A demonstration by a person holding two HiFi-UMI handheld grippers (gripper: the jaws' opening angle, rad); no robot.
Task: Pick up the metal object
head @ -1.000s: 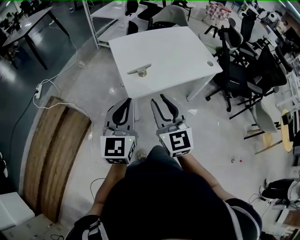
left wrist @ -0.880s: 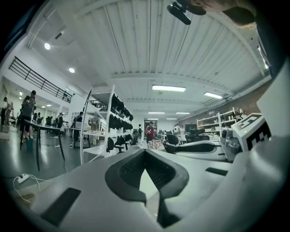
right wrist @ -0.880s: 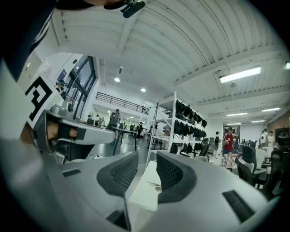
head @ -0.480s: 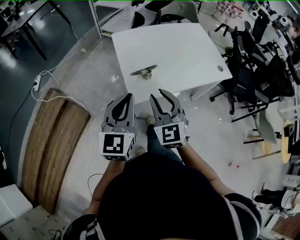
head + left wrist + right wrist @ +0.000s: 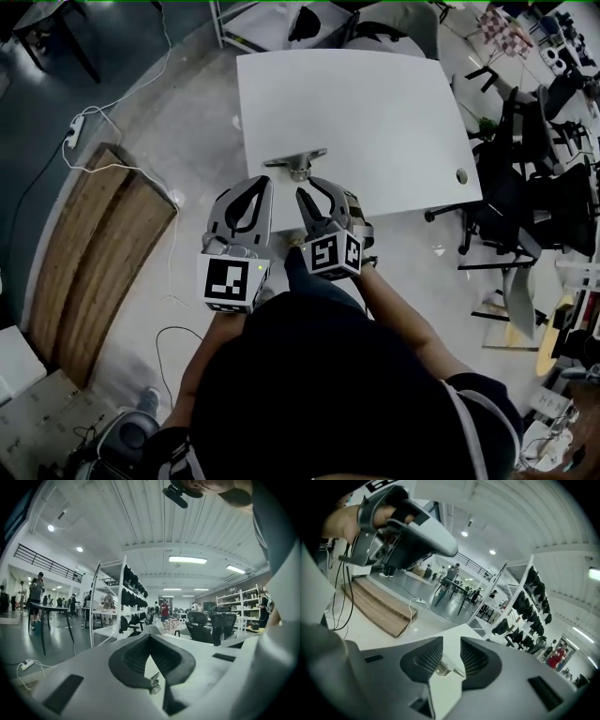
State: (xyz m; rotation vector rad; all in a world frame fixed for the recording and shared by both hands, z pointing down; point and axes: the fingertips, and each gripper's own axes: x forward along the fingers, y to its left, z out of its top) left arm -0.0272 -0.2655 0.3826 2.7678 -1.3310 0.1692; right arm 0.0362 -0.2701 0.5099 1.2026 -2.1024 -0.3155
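Observation:
The metal object [image 5: 296,162], a flat bar on a short round foot, stands near the front edge of the white table [image 5: 375,103]. Both grippers hover at that edge just short of it. My left gripper [image 5: 265,184] is shut and empty, its curved fingers meeting at the tips. My right gripper [image 5: 313,189] is open, pointing at the object from just below it. In the right gripper view the metal object [image 5: 443,668] shows in the gap of the right gripper [image 5: 451,641]. The left gripper view frames the metal object [image 5: 154,682] below the closed tips of the left gripper [image 5: 150,629].
Black office chairs [image 5: 534,141] crowd the table's right side. Wooden boards [image 5: 94,244] lie on the floor at left, with a power strip and cable [image 5: 79,126] beyond them. A shelf rack [image 5: 272,23] stands behind the table.
The table and the metal object have come much nearer. Both grippers have advanced from over the floor to the table's front edge, the right one closest to the object. Jaws unchanged.

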